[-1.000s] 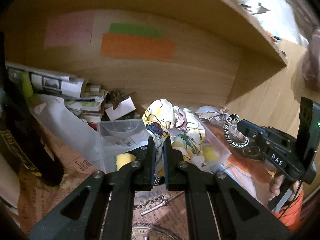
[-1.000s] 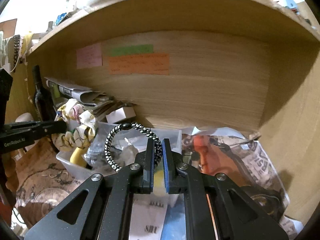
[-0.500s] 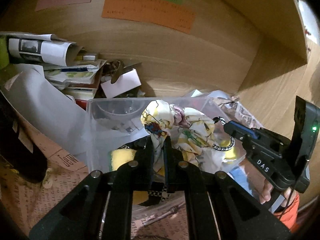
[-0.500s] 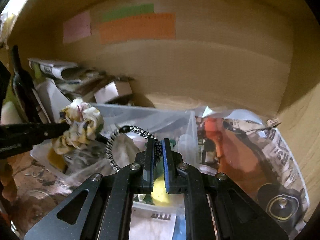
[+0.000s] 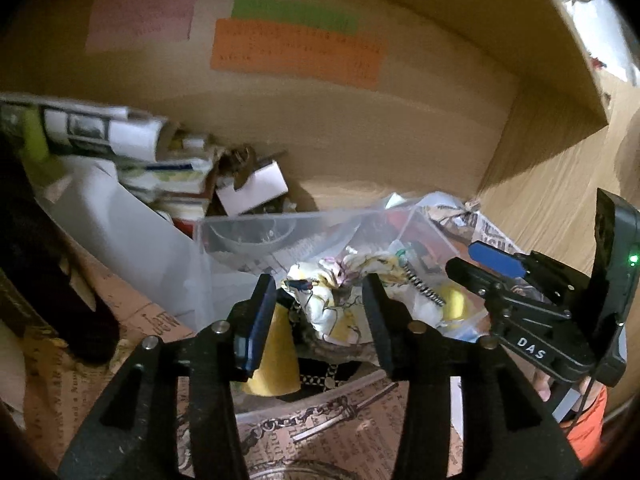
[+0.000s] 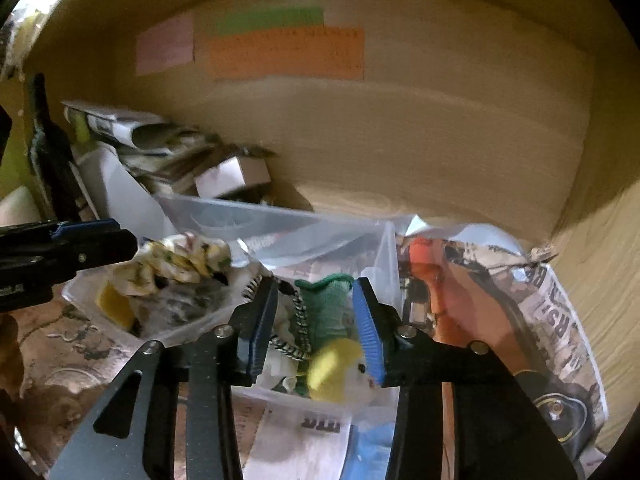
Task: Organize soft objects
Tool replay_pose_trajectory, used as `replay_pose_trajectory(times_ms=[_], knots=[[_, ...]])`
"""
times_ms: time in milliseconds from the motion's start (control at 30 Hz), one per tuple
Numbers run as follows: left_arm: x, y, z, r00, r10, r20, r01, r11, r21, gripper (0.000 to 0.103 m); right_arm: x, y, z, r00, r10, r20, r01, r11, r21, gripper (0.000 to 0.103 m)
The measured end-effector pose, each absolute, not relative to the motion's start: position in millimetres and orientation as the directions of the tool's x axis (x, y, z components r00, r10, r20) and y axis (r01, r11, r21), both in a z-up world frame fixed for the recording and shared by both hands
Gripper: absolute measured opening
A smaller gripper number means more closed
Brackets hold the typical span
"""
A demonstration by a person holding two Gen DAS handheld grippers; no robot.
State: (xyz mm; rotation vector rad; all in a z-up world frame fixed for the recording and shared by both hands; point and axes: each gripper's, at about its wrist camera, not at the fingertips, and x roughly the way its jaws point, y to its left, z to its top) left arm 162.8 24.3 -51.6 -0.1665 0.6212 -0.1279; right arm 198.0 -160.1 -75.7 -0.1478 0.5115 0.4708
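A clear plastic bin (image 5: 256,224) (image 6: 224,212) stands on the wooden shelf. My left gripper (image 5: 320,320) is open above it; the yellow floral fabric scrunchie (image 5: 340,292) (image 6: 180,260) lies loose in the bin between its fingers. My right gripper (image 6: 316,320) is open over the bin's right part; the black-and-white braided band (image 6: 300,320) (image 5: 424,290) lies in the bin beside a green cloth (image 6: 328,304) and a yellow plush toy (image 6: 336,368). The right gripper also shows in the left wrist view (image 5: 500,276), the left gripper in the right wrist view (image 6: 80,244).
Rolled newspapers and stacked papers (image 5: 120,140) fill the shelf's back left. A small white box (image 5: 252,188) lies behind the bin. Crumpled newspaper (image 6: 500,288) lies at the right. Coloured notes (image 5: 296,52) stick to the back wall. A dark object (image 5: 44,280) stands left.
Both grippers have opened. The scrunchie has dropped from the left gripper into the bin, and the braided band from the right gripper into the bin.
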Motion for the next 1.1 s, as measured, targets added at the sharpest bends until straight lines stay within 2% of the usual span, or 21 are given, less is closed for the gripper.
replay_pose_trajectory(times_ms=[267,333,533,700,800,900,1000,1100], knots=[[116.7,17.4,-15.7,0.893,-0.099,-0.440,0.053,0.992,-0.116,0.055,160.2,-170.9,-41.1,0.799,0.459,-0.390,-0.495,0.869,0.008,0.052],[104.2,14.7,-8.5,0.907,-0.083,-0.412,0.047,0.994,-0.096,0.056,147.3,-172.5,-32.7,0.808,0.472,-0.353,-0.502,0.865,0.009,0.063],[69.5,9.7,3.4,0.941,-0.056,-0.335,0.030,0.996,-0.083,0.071,109.7,-174.2,-13.1,0.817,0.512,-0.267,-0.531,0.848,0.001,0.081],[42.1,7.6,9.6,0.956,-0.045,-0.290,0.022,0.996,-0.081,0.085,88.8,-175.0,-4.5,0.811,0.540,-0.224,-0.554,0.833,0.001,0.083],[30.8,5.6,11.2,0.963,-0.037,-0.267,0.015,0.997,-0.081,0.093,79.0,-178.3,-2.7,0.808,0.551,-0.210,-0.561,0.828,0.014,0.089],[22.7,4.1,10.4,0.968,-0.020,-0.252,0.002,0.997,-0.072,0.096,73.3,-180.2,-2.4,0.808,0.554,-0.200,-0.561,0.827,0.022,0.093],[19.4,3.8,11.0,0.967,-0.028,-0.254,0.008,0.997,-0.081,0.098,66.3,-185.9,-2.7,0.816,0.548,-0.185,-0.552,0.833,0.033,0.102],[16.0,3.4,10.7,0.967,-0.023,-0.254,0.003,0.997,-0.082,0.099,62.1,-188.2,-3.2,0.823,0.539,-0.180,-0.542,0.839,0.037,0.103]])
